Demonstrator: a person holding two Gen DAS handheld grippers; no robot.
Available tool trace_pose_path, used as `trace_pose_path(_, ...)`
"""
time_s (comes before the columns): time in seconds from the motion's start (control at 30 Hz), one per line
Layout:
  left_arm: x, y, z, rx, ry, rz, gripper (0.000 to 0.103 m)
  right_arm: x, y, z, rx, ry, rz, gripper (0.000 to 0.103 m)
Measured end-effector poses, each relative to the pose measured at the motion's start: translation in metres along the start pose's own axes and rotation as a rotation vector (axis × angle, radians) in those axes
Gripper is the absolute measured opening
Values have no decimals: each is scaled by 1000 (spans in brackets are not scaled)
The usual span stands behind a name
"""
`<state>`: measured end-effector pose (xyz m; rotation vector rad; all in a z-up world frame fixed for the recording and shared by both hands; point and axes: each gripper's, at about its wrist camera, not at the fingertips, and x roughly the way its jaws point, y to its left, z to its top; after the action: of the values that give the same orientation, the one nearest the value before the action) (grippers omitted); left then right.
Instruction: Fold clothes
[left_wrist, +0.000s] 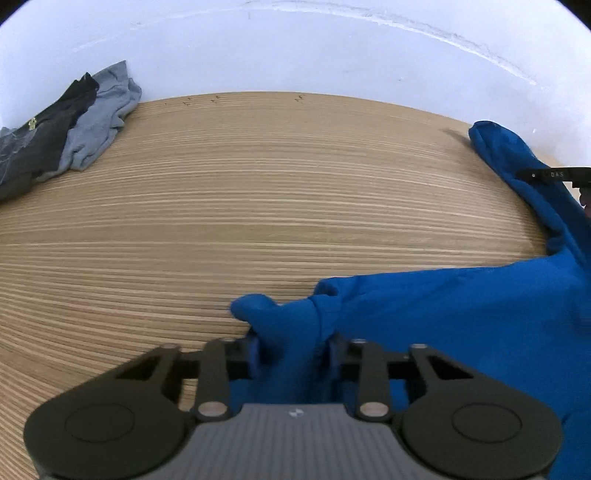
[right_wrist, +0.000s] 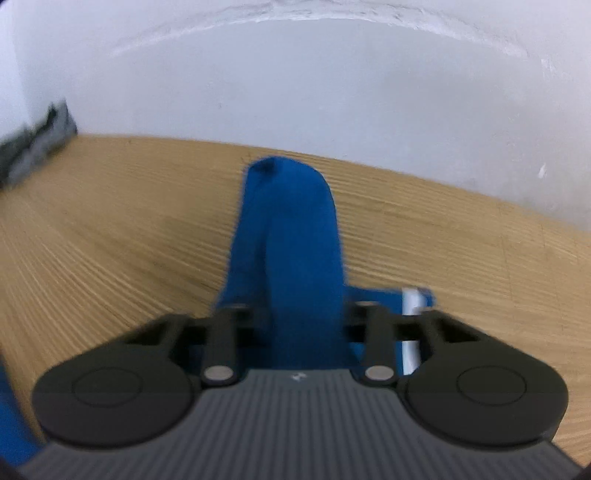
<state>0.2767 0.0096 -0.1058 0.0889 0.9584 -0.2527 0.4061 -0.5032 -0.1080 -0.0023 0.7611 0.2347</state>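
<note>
A rumpled blue garment sprawls on the counter; left gripper and right gripper jaws each pinch a fold of it.

We have both wrist cams low and close over the table, tilted down along their fingers toward the white wall, sharing the blue garment, the tabletop and the far-left clothes pile.
</note>
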Motion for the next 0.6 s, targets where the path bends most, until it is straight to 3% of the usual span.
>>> trace_pose_path(0.1, -3, -2, 1, 19, 0, 3, 28, -13, -4, -4, 71, -34, 16, 17)
trace_pose_path(0.23, -18, -2, 3, 105, -27, 2, 27, -65, -19, -5, 187, -157, 85, 15)
trace_pose_path(0.33, -43, -8, 1, 183, -55, 6, 27, -135, -29, -10, 230, -269, 167, 15)
trace_pose_path(0.43, -68, -12, -5, 266, -77, 11, 27, -218, -23, -29, 188, -345, 238, 15)
trace_pose_path(0.6, -104, -28, -30, 416, -115, 41, 27, -326, 7, -92, 115, -349, 264, 15)
